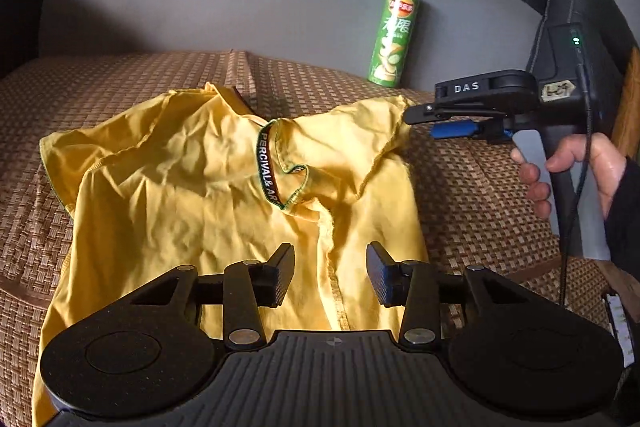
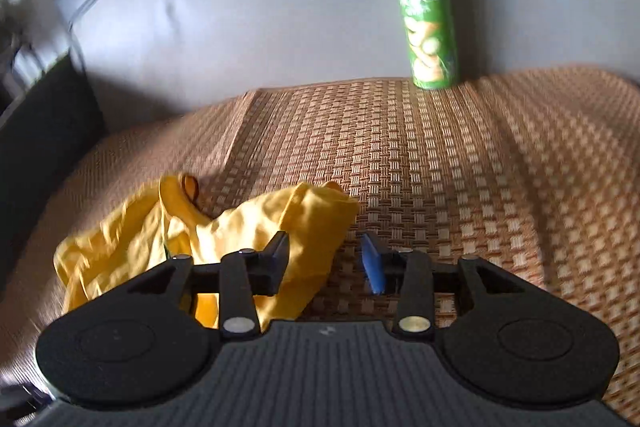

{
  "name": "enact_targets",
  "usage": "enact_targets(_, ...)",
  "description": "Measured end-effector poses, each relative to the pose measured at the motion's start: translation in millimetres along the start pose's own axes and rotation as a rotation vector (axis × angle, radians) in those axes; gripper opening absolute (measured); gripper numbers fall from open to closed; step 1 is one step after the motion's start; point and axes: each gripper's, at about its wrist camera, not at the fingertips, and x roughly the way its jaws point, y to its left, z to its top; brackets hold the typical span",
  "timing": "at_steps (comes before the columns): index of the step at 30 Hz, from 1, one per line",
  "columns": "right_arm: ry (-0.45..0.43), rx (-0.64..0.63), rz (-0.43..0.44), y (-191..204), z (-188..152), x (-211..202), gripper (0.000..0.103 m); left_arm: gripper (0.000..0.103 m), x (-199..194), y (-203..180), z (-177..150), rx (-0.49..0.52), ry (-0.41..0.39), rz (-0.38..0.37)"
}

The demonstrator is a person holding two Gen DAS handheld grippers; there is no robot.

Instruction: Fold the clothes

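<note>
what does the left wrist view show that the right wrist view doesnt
Only the left wrist view shows the shirt's collar band with its lettering, the person's hand on the handle, and the left gripper, open over the shirt. Only the right wrist view shows the dark armrest. Both show the yellow shirt, the green chip can, the woven mat and the right gripper, open at the shirt's edge.

Woven mat [image 2: 460, 167] right of my shirt [image 2: 256, 227] lies open; only chip can [image 2: 426, 11] stands upright at the backrest [image 2: 240, 7].
</note>
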Motion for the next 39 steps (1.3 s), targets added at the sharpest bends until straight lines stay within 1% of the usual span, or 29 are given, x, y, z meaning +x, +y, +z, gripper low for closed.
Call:
enact_targets(3, 0.000, 0.034, 0.023, -4, 5, 7, 0.054, 0.056, 21, 18, 15, -0.082, 0.007, 0.031)
enact_targets(6, 0.008, 0.037, 0.033, -5, 9, 18, 0.054, 0.056, 40, 27, 22, -0.088, 0.024, 0.052)
enact_targets(7, 0.005, 0.035, 0.034, -7, 10, 21, 0.052, 0.056, 47, 27, 23, -0.077, 0.028, 0.071)
enact_targets(9, -0.007, 0.059, 0.041, -11, 12, 28, 0.023, 0.057, 59, 29, 22, -0.062, 0.047, 0.086)
enact_targets(11, -0.007, 0.097, 0.018, -16, 14, 38, 0.023, 0.058, 68, 32, 19, -0.068, 0.065, 0.080)
enact_targets(13, 0.011, 0.085, -0.039, -16, 11, 53, 0.025, 0.058, 72, 32, 17, -0.050, 0.065, 0.085)
enact_targets(14, 0.008, 0.069, -0.060, -15, 9, 59, 0.029, 0.058, 72, 31, 16, -0.035, 0.060, 0.088)
enact_targets(16, -0.003, 0.054, -0.089, -11, 8, 62, 0.032, 0.058, 65, 30, 15, -0.018, 0.067, 0.097)
enact_targets(17, -0.006, 0.050, -0.105, -8, 9, 60, 0.036, 0.058, 57, 30, 15, -0.010, 0.065, 0.094)
enact_targets(18, -0.015, 0.037, -0.115, -4, 11, 53, 0.040, 0.058, 46, 30, 14, -0.002, 0.057, 0.083)
enact_targets(20, -0.059, -0.001, -0.112, 4, 14, 31, 0.040, 0.060, 21, 29, 3, 0.025, 0.062, 0.040)
enact_targets(21, -0.077, -0.013, -0.099, 7, 14, 17, 0.040, 0.061, 8, 28, -2, 0.039, 0.066, 0.017)
enact_targets(23, -0.095, -0.019, -0.048, 11, 8, -16, 0.041, 0.063, -16, 24, -18, 0.063, 0.084, -0.022)
enact_targets(25, -0.085, -0.030, 0.010, 16, -12, -48, 0.043, 0.064, -36, 19, -40, 0.082, 0.115, -0.055)
enact_targets(27, -0.069, -0.039, 0.063, 20, -35, -78, 0.048, 0.064, -47, 14, -61, 0.106, 0.143, -0.081)
enact_targets(29, -0.027, -0.035, 0.099, 25, -73, -98, 0.050, 0.065, -51, 11, -78, 0.096, 0.159, -0.077)
enact_targets(31, 0.010, -0.009, 0.121, 28, -115, -115, 0.050, 0.065, -48, 13, -88, 0.064, 0.178, -0.074)
enact_targets(33, 0.064, 0.042, 0.138, 27, -156, -123, 0.050, 0.065, -44, 14, -98, 0.029, 0.197, -0.072)
enact_targets(35, 0.112, 0.110, 0.150, 26, -193, -126, 0.052, 0.065, -44, 13, -101, 0.026, 0.187, -0.053)
enact_targets(36, 0.130, 0.138, 0.156, 26, -208, -126, 0.052, 0.066, -45, 12, -102, 0.026, 0.180, -0.042)
enact_targets(37, 0.147, 0.159, 0.160, 28, -219, -125, 0.051, 0.069, -46, 11, -104, 0.026, 0.173, -0.031)
enact_targets(39, 0.133, 0.177, 0.166, 32, -234, -126, 0.051, 0.072, -47, 11, -102, 0.006, 0.163, -0.044)
